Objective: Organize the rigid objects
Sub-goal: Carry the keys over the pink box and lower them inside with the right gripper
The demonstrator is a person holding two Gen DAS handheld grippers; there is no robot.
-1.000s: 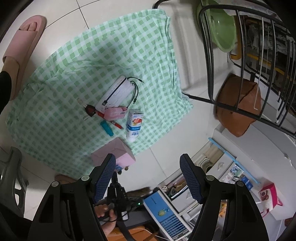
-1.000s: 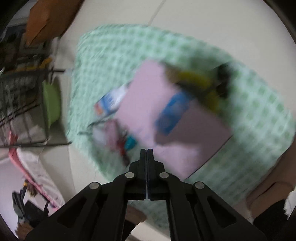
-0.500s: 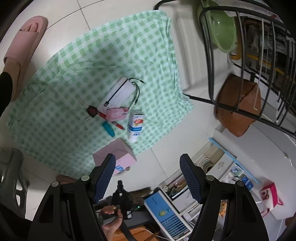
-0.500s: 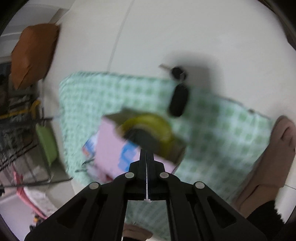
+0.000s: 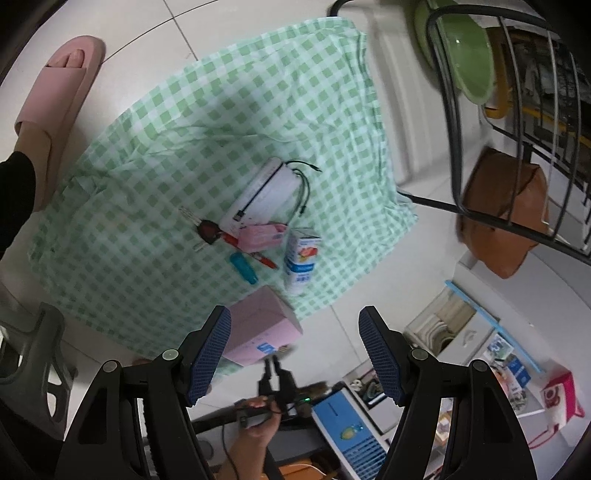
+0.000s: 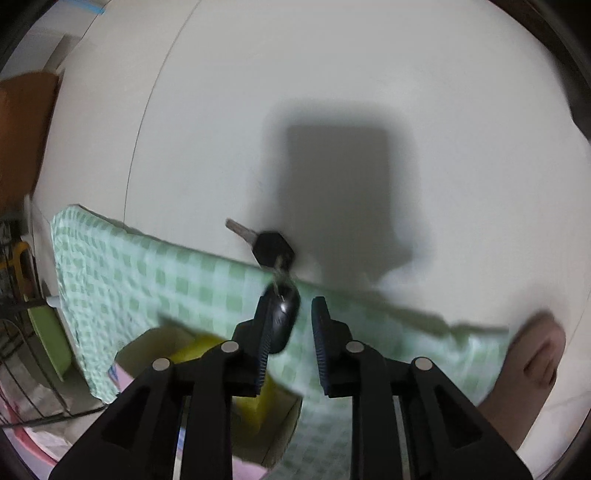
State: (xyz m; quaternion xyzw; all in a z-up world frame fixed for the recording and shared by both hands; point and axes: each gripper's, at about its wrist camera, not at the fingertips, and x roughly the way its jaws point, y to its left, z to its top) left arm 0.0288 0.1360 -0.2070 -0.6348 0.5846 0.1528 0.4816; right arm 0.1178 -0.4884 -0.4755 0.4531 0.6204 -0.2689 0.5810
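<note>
Black key fob (image 6: 282, 317) (right-wrist view only) lies between parting right gripper (image 6: 289, 334) fingers.

A cloth (image 5: 229, 122) lies spread on the floor (image 5: 155, 33). Near the cloth's middle lies a power bank (image 5: 264, 194) with its cable. Just beside it, toward the cloth's near edge, lie a small packet (image 5: 263, 236), a key (image 5: 207, 230), a pen (image 5: 264, 259) and a small capsule-shaped item (image 5: 243, 268). A carton (image 5: 303, 258) lies to the right of these. A box (image 5: 258, 325) sits at the cloth's near edge. A key fob (image 6: 281, 317) lies on another edge of the cloth, its key (image 6: 267, 245) on the floor beyond that edge.
</note>
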